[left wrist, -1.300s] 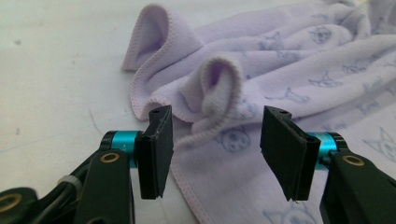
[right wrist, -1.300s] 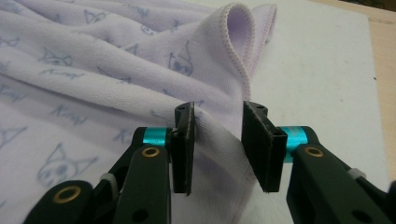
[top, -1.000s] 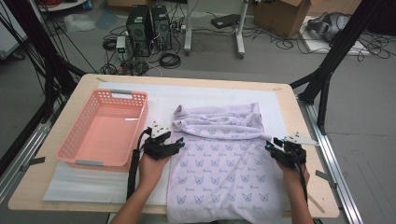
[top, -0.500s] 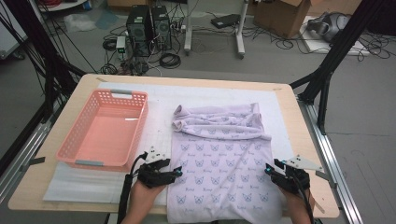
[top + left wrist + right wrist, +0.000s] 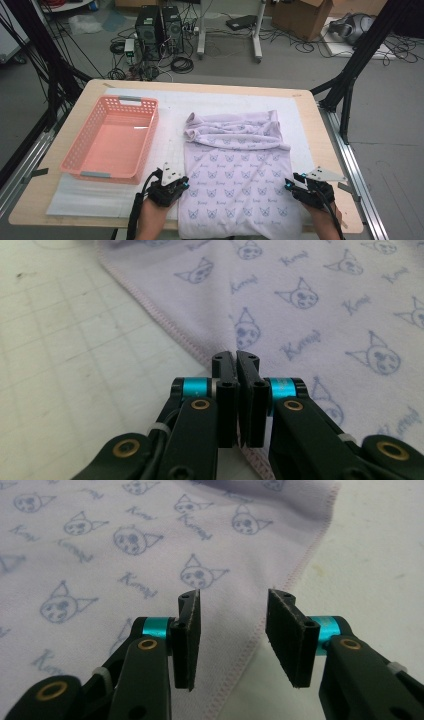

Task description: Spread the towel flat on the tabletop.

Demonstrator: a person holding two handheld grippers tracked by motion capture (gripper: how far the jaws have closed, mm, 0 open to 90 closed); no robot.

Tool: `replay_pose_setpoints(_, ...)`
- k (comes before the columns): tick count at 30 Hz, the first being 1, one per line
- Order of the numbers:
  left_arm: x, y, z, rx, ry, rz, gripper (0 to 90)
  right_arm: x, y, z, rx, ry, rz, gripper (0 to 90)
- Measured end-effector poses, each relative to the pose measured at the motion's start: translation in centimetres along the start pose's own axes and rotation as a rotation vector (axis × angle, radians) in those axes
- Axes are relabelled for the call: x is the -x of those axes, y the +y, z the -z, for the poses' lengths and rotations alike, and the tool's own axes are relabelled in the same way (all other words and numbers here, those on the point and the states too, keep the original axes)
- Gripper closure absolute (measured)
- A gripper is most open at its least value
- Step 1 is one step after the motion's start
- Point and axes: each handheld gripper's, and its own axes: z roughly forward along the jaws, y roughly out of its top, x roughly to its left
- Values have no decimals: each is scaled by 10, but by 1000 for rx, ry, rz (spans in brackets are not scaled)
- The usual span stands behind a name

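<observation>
Left gripper point(image 5: 235, 360) sat at the lower centre of its own view, jaws having just snapped together, pinched on the stitched left edge of the lilac garment point(image 5: 235, 170). Whether cloth was truly caught between the pads was hard to tell; the hem ran right under them. Right gripper point(image 5: 232, 615) stood about half open, jaws straddling the garment's right hem, pads not pressing. In the high view the garment lay flat at lower centre of the table point(image 5: 95, 90), top part folded down. Pink basket point(image 5: 80, 155) at left, nothing inside. Print showed cat-like faces with script, reading roughly "Kuromi", blurry.
</observation>
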Motion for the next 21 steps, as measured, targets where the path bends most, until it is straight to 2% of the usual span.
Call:
replay_pose_setpoints(5, -13, -12, 16, 14, -6, 36, 868, -9, -4, 11, -4, -7, -19, 563)
replay_pose_setpoints(10, -11, -16, 20, 35, -12, 56, 865, -23, -11, 12, -49, 18, -1, 561)
replay_pose_setpoints(15, -9, -19, 21, 61, -6, 83, 858, -22, -6, 2, -53, 52, 10, 579)
replay_pose_setpoints(17, -8, -19, 20, 53, 0, 72, 859, -20, -5, 1, -54, 77, 9, 640)
replay_pose_setpoints(19, -6, -19, 20, 55, -4, 58, 859, -16, -6, 2, -57, 107, 9, 801)
replay_pose_setpoints(20, -5, -20, 20, 59, -10, 60, 859, -15, -7, 4, -63, 128, 1, 854)
replay_pose_setpoints(21, -5, -20, 21, 61, -22, 66, 860, -16, -8, 5, -65, 133, -11, 860)
